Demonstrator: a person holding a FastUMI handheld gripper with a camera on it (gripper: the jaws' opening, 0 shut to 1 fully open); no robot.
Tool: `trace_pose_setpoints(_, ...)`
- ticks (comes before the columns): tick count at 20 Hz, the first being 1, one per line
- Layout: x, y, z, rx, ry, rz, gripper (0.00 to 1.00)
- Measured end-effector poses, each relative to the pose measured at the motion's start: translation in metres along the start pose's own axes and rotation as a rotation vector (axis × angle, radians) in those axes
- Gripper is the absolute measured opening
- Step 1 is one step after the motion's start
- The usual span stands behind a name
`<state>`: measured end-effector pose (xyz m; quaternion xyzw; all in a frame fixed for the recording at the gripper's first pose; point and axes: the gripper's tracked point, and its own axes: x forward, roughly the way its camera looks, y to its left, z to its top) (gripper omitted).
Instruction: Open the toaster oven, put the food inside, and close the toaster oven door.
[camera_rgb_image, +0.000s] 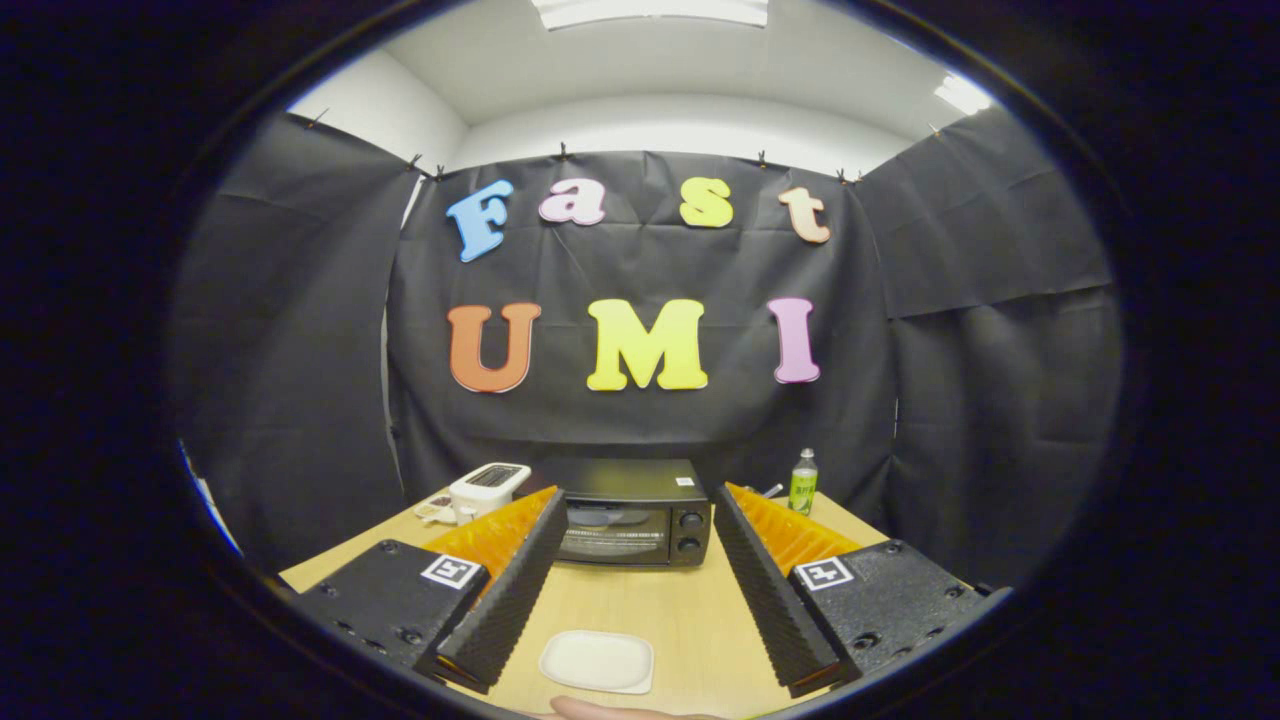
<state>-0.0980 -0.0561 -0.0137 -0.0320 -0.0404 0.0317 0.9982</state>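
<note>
The gripper (640, 510) stands with its fingers spread wide apart, holding nothing; the rear parts of both fingers are cut off at the bottom of the view.

Beyond the fingertips, seen in the gap between them, the black toaster oven (633, 512) sits on the wooden table (690, 620) with its glass door closed. Reflections on the glass prevent any reading of the interior. Two round knobs (689, 531) are stacked on the oven's right panel; their settings are too small to make out.

Between the fingers and nearer than the oven, a pale, flat, rounded-rectangular item (597, 660) lies on the table. Whether it is a plate or the food itself cannot be determined. Just below it, a sliver of a person's hand (590, 709) enters, most of it cut off.

Beyond the left finger, a white toaster (488, 489) stands just left of the oven, partly hidden by the fingertip. A small pale object (436, 511) beside it is not identifiable. Beyond the right finger, a green bottle (803, 482) stands near the back of the table; a thin dark item next to it is mostly hidden.
</note>
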Motion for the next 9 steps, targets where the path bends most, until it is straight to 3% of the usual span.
trace_pose_setpoints(5,-0.007,-0.003,-0.008,0.012,-0.016,0.046,0.99)
trace_pose_setpoints(9,-0.010,-0.029,-0.017,0.007,0.011,0.027,0.99)
